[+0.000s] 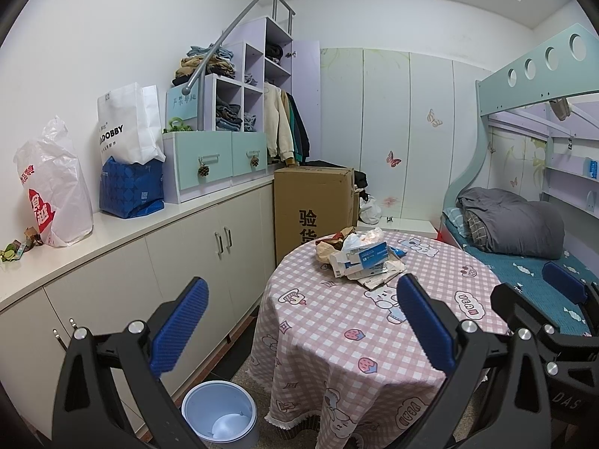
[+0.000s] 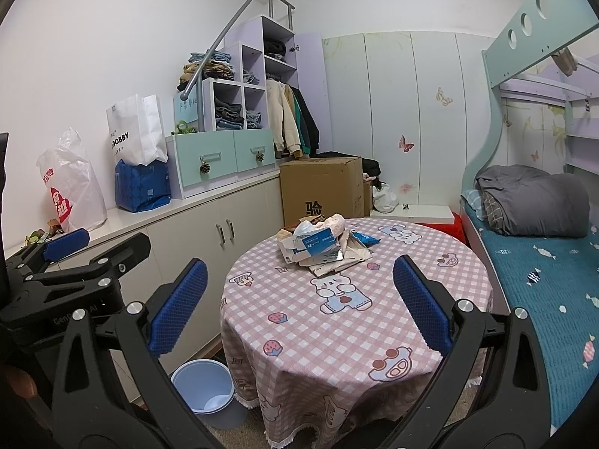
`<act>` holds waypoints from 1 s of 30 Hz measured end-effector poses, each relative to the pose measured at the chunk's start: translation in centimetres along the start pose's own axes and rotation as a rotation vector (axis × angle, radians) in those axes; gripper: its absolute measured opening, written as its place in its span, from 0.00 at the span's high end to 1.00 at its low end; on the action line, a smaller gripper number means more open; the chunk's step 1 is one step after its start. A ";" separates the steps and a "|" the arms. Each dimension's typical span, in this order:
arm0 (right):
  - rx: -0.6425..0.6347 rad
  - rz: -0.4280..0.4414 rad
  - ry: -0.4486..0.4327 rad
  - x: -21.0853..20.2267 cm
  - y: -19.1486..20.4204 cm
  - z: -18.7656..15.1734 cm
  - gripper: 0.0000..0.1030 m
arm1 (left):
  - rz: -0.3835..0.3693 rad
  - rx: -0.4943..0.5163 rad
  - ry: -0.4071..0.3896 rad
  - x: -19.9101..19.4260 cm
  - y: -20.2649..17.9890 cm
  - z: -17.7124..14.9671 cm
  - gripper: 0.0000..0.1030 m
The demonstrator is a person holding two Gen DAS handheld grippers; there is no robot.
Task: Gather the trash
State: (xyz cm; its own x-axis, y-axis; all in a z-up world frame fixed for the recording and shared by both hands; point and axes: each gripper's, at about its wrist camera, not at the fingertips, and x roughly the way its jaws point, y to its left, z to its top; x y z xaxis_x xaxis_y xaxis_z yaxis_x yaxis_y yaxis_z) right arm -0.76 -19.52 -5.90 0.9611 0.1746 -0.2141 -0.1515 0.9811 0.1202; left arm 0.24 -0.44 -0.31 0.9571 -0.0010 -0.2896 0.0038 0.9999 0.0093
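Bedroom furniture rings a round table (image 1: 337, 336) draped in a pink checked cloth with cartoon bears: white cabinets along the left wall, a cardboard box (image 1: 312, 202) behind, a bunk bed (image 2: 543, 262) on the right. On the far half of the table lies the trash pile (image 1: 365, 258), crumpled paper, flattened cartons and a blue-and-white box heaped together. A pale blue bin (image 1: 221, 417) stands on the floor just beside the table's left edge, with only a white scrap visible inside it.

Both tongs are held level in front of the table, pointing toward the pile and well short of it. The left tongs (image 1: 301, 327) are spread wide and hold nothing. The right tongs (image 2: 299, 305), just beside them, are likewise spread wide with nothing between their blue pads (image 2: 179, 307).
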 end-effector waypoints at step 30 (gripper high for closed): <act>0.078 0.064 0.227 8.3 -2.4 -1.8 0.06 | -0.006 0.000 0.199 8.6 0.7 -3.9 0.04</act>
State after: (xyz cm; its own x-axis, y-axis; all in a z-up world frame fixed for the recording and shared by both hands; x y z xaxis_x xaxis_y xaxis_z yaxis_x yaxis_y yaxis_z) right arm 7.20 -20.22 -9.68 0.8723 0.2591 -0.4147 -0.1837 0.9596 0.2132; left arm 7.39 0.32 -6.49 0.8812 -0.0048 -0.4728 0.0091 0.9999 0.0068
